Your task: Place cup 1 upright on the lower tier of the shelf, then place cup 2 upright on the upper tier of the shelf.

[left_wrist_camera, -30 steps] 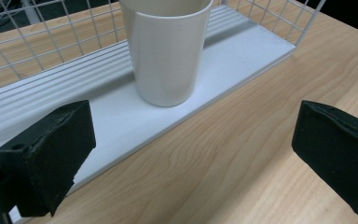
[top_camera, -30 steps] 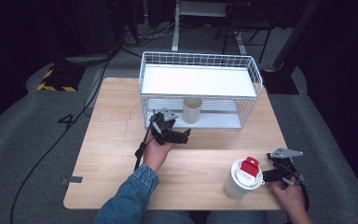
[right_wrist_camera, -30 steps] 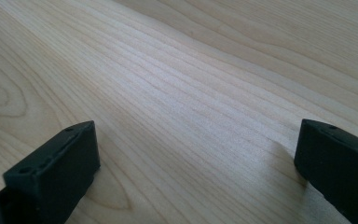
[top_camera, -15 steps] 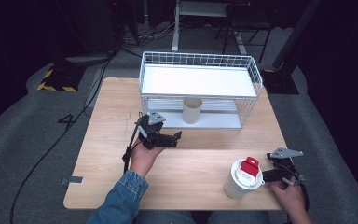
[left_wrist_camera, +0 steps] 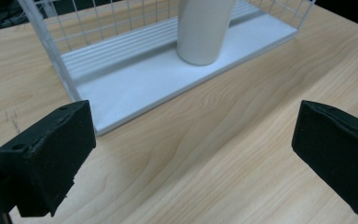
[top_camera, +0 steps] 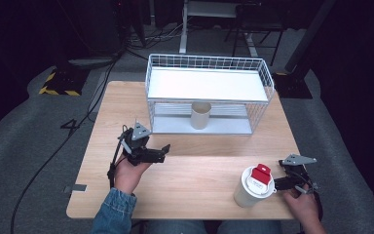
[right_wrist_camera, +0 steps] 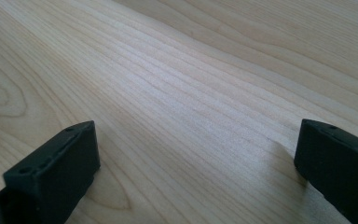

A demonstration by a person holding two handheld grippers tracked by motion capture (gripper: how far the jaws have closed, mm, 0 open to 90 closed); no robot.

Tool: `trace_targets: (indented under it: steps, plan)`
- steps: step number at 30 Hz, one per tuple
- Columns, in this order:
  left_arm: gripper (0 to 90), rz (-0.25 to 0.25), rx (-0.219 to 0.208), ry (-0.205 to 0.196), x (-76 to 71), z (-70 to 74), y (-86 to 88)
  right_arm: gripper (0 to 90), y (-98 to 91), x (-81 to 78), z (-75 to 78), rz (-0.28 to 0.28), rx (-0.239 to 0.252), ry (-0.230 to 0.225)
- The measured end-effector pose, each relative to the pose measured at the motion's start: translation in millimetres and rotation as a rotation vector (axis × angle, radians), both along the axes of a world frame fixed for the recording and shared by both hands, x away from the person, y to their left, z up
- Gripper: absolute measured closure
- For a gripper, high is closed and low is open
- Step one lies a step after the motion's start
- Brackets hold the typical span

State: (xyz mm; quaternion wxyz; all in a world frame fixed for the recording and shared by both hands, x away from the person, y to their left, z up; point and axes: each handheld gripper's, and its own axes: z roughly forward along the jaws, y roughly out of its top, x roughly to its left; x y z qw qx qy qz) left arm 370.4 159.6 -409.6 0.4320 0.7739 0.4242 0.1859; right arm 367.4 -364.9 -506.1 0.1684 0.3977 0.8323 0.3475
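Left gripper (top_camera: 161, 152) fingers (left_wrist_camera: 51, 154) spread wide and empty over bare desk (top_camera: 199, 165), beige cup (top_camera: 200, 115) upright on the wire rack's (top_camera: 209, 97) lower shelf just ahead, right gripper (top_camera: 278, 183) fingers (right_wrist_camera: 56, 172) wide too (nothing between), beside the red-lidded white cup (top_camera: 253, 187).

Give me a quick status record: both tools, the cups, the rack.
left tool: open, empty, above the table in front of the rack, facing the cup inside it
right tool: open, empty, low over the table beside the lidded cup
tan cup: upright on the rack's lower shelf, free of both tools
white wire rack: at the table's far side, top shelf bare
lidded cup: white with a red tab, upright near the front edge
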Motion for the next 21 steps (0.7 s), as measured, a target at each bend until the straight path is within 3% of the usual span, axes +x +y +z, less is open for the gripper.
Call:
trace_targets:
  steps: [10, 21]
  plan:
    - [0.1, 0.003, 0.024, 0.042, -22.7, -20.0, 21.9, 0.0, -0.1, 0.1, 0.2, 0.001, 0.0, 0.001]
    - [0.2, 0.03, 0.069, 0.141, -38.0, -53.6, 40.7, 0.0, -0.1, 0.1, 0.2, 0.0, 0.0, 0.002]
